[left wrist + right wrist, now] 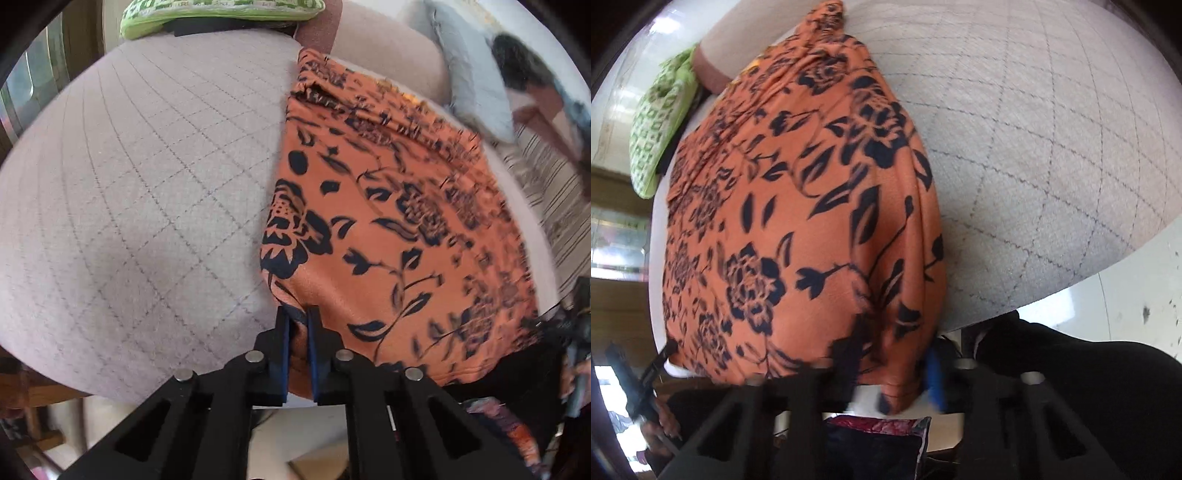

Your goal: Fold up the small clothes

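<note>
An orange garment with a black flower print point(399, 221) lies on a pale quilted surface point(140, 177). My left gripper point(298, 317) is shut on the garment's near left corner, with a strip of cloth between the blue pads. In the right wrist view the same garment point(798, 206) fills the left and middle. My right gripper point(892, 354) has its jaws wide apart around the garment's near edge, which drapes between and over them. The left gripper shows at the lower left of that view point(661, 356).
A green patterned cloth point(221, 14) lies at the far edge of the quilted surface, also in the right wrist view point(661, 122). A grey pillow point(469, 85) and striped fabric point(554, 206) lie at the right. White floor point(1137, 295) shows beyond the surface edge.
</note>
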A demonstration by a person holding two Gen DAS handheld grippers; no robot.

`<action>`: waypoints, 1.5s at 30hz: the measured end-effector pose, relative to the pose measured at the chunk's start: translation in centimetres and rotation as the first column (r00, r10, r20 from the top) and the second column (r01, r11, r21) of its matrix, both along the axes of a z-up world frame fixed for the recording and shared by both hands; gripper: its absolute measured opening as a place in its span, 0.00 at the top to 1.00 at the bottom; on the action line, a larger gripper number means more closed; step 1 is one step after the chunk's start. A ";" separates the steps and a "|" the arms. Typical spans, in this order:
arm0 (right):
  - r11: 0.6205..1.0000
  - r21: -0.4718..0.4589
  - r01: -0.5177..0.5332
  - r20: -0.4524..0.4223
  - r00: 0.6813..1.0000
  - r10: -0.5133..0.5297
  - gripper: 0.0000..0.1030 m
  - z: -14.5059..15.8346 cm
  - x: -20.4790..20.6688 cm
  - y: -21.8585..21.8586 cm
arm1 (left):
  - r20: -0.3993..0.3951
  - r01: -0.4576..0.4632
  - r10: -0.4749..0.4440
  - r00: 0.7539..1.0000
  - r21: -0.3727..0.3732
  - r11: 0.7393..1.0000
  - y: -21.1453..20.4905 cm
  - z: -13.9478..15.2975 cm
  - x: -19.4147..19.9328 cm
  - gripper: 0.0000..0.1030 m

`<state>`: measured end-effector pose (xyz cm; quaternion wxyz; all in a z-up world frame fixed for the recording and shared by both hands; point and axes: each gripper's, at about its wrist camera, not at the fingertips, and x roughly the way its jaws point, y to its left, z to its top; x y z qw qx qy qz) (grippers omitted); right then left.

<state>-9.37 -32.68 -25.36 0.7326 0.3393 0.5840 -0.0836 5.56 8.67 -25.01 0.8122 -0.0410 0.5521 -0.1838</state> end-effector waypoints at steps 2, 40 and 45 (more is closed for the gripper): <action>1.000 0.002 -0.021 0.018 1.000 0.021 0.90 0.9 -0.2 0.3 | 0.012 0.015 -0.015 1.000 -0.008 1.000 0.0 0.4 0.0 0.94; 0.856 0.487 0.171 0.455 0.787 -0.416 0.92 7.7 20.3 -17.1 | 0.013 -0.096 0.100 0.995 -0.175 0.980 -2.7 10.0 19.6 0.92; 0.822 0.527 0.217 0.426 0.769 -0.476 0.92 4.6 18.3 -17.3 | -0.096 -0.103 0.096 0.991 -0.066 0.993 -2.2 6.0 12.0 0.73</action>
